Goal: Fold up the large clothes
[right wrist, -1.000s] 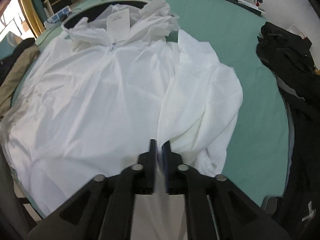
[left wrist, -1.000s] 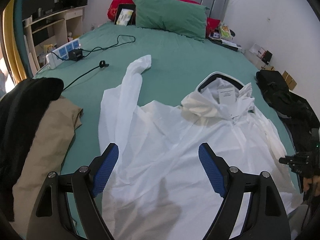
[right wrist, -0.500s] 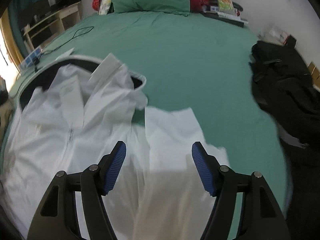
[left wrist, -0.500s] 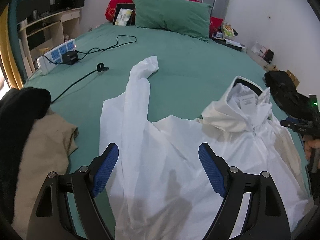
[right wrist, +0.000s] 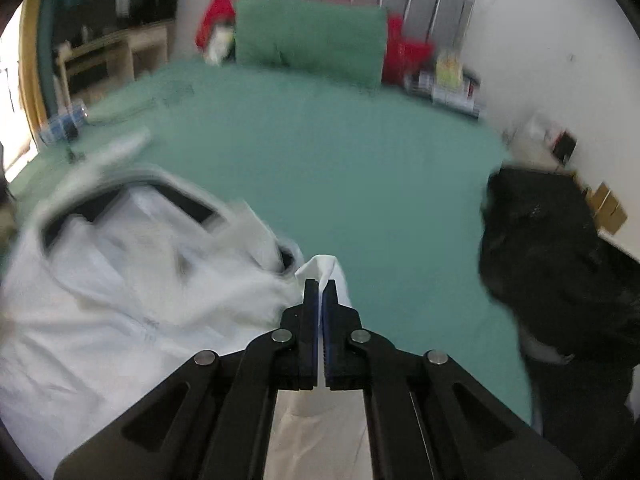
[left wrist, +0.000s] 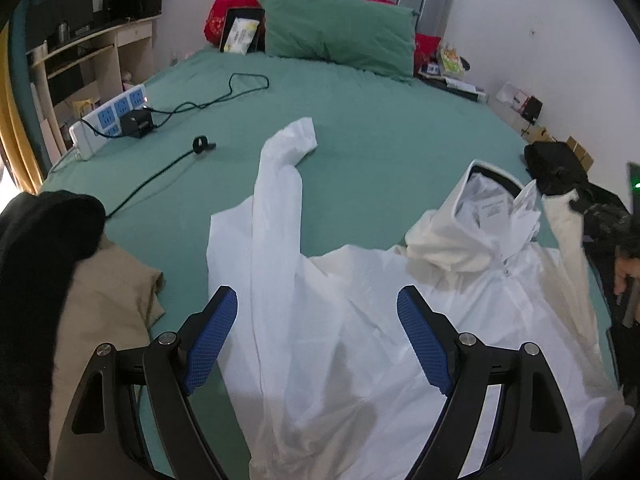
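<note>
A large white hooded jacket (left wrist: pixel 360 320) lies spread front-up on the green bed (left wrist: pixel 380 140). Its one sleeve (left wrist: pixel 280 184) stretches up the bed toward the pillows; the hood (left wrist: pixel 480 216) lies at the right. My left gripper (left wrist: pixel 316 340) is open and empty, hovering over the jacket's body near the bed's near edge. My right gripper (right wrist: pixel 320 292) is shut on the end of the other white sleeve (right wrist: pixel 324 268) and holds it lifted beside the hood (right wrist: pixel 132 216). The right wrist view is blurred by motion.
A tan garment (left wrist: pixel 104 312) under a black one (left wrist: pixel 36 248) lies at the left. A black bag (right wrist: pixel 560 260) sits at the bed's right edge. A power strip (left wrist: pixel 108 116) and cables (left wrist: pixel 168 164) lie at the far left. Pillows (left wrist: pixel 336 36) lean on the headboard.
My right gripper let go of the sleeve, opened, then shut on the sleeve's end and lifted it by the hood. My left gripper stayed open and drifted left over the jacket.
</note>
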